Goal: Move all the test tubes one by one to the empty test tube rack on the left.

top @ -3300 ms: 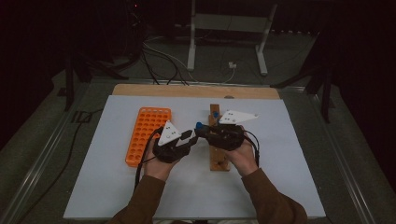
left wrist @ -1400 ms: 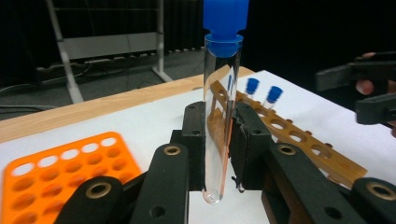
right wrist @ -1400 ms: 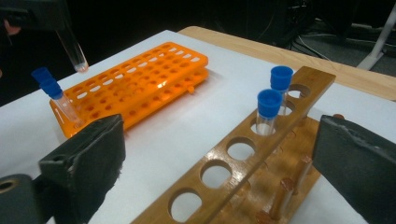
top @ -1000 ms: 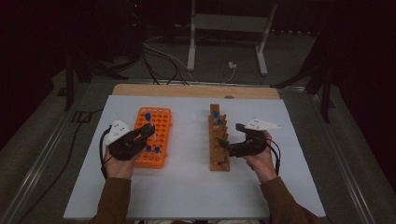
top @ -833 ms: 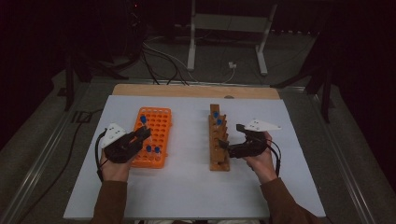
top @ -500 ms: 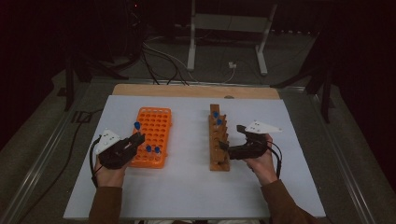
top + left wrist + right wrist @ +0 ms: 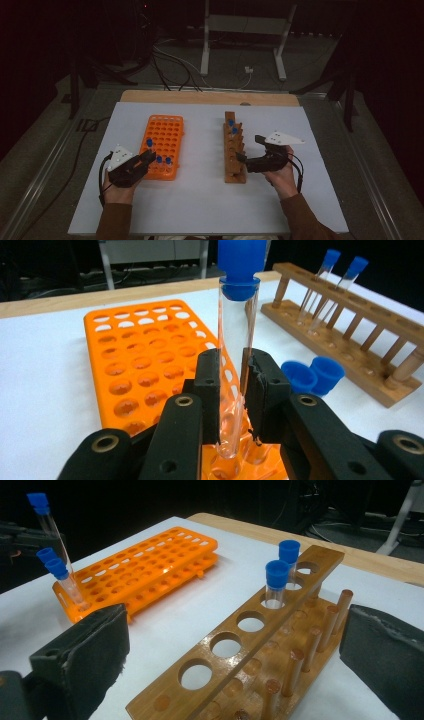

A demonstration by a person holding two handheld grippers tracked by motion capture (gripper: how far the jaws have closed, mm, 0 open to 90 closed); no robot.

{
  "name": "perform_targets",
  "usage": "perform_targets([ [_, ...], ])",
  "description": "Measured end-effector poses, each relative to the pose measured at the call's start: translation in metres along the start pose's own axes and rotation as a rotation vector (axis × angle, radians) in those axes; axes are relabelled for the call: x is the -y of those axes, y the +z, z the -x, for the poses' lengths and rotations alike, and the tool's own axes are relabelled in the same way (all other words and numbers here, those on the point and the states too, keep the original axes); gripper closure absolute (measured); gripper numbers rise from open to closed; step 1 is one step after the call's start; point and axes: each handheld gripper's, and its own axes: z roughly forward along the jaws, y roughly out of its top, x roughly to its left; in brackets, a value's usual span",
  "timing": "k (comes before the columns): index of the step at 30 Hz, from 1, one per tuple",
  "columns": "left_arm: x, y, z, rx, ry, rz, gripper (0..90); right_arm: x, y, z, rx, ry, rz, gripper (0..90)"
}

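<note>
My left gripper (image 7: 146, 159) is shut on a clear test tube with a blue cap (image 7: 237, 355). The tube stands upright with its bottom in a hole at the near edge of the orange rack (image 7: 162, 135). Two more blue-capped tubes (image 7: 163, 160) stand in that rack just right of it. My right gripper (image 7: 241, 159) stands wide open with nothing in it, at the near end of the wooden rack (image 7: 234, 150). Its pads (image 7: 95, 650) sit either side of the rack's near holes. Two capped tubes (image 7: 276, 582) stand at the wooden rack's far end.
Both racks rest on a white sheet (image 7: 200, 205) over the table, with a bare wooden strip (image 7: 200, 97) along the far edge. Cables and a metal stand (image 7: 240, 30) lie on the dark floor beyond.
My left gripper has carried the tube from the orange rack's middle towards its near left corner and lower. The right gripper has stayed by the wooden rack.
</note>
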Motion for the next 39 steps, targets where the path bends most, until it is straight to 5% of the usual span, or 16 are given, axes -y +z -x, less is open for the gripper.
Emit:
perform_targets([
  [22, 0.021, 0.004, 0.001, 0.005, 0.011, -0.130, 77.6, 0.002, 0.000, 0.000, -0.003, -0.001, -0.002, 0.0],
  [39, 0.024, 0.010, 0.008, -0.028, 0.081, -0.202, 77.5, 0.005, 0.007, -0.005, -0.018, -0.009, -0.022, 0.0],
])
